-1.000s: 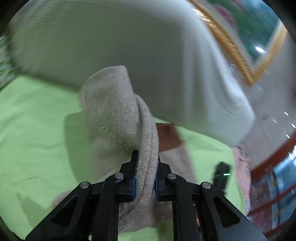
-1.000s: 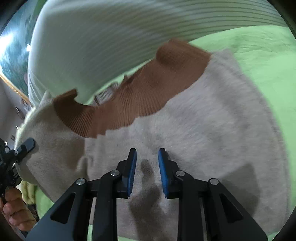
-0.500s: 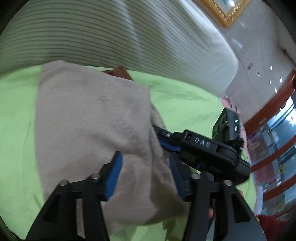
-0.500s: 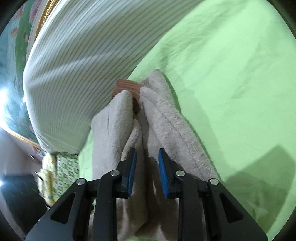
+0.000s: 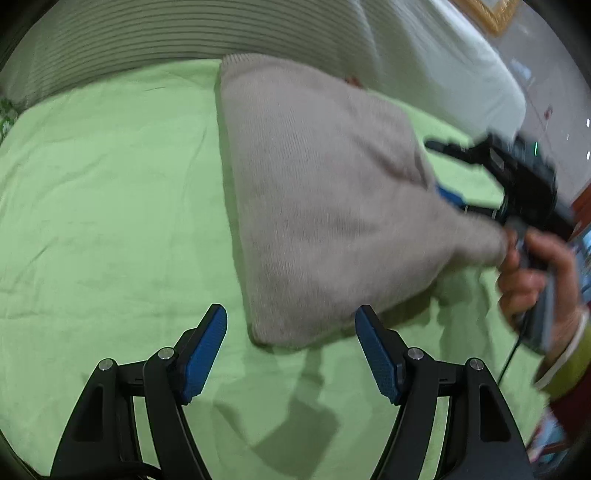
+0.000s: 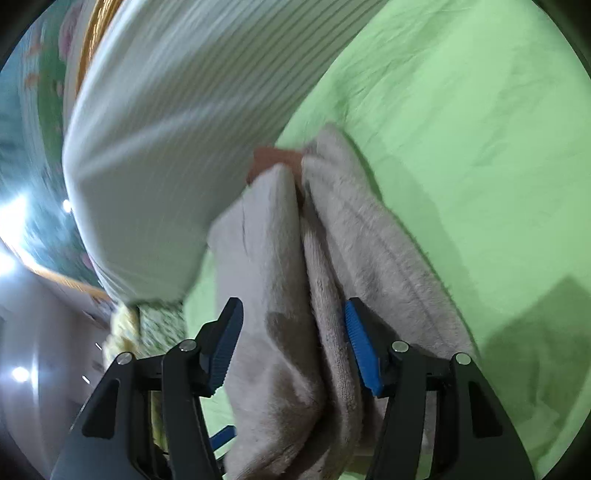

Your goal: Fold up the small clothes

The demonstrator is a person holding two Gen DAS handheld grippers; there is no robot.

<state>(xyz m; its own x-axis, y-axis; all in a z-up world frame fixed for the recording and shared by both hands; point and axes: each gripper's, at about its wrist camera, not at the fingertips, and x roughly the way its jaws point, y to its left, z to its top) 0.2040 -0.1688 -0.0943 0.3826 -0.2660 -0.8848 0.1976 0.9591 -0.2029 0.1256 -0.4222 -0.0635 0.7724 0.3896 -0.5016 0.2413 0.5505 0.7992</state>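
A small beige knit sweater [image 5: 317, 192] with a brown collar lies folded on the green sheet [image 5: 110, 192]. In the left wrist view my left gripper [image 5: 291, 343] is wide open and empty, just short of the sweater's near edge. The right gripper [image 5: 458, 184] shows there at the sweater's right edge, partly under the lifted fabric. In the right wrist view my right gripper [image 6: 291, 347] is open with folded beige layers [image 6: 291, 295] between its jaws. The brown collar [image 6: 273, 158] shows at the far end.
A large white striped pillow [image 5: 184, 33] lies along the far side of the sheet, right behind the sweater; it also shows in the right wrist view [image 6: 177, 147]. The person's hand [image 5: 535, 266] holds the right gripper at the right.
My left gripper let go of the sweater, opened wide and drew back. My right gripper's jaws opened wider around the folded layers.
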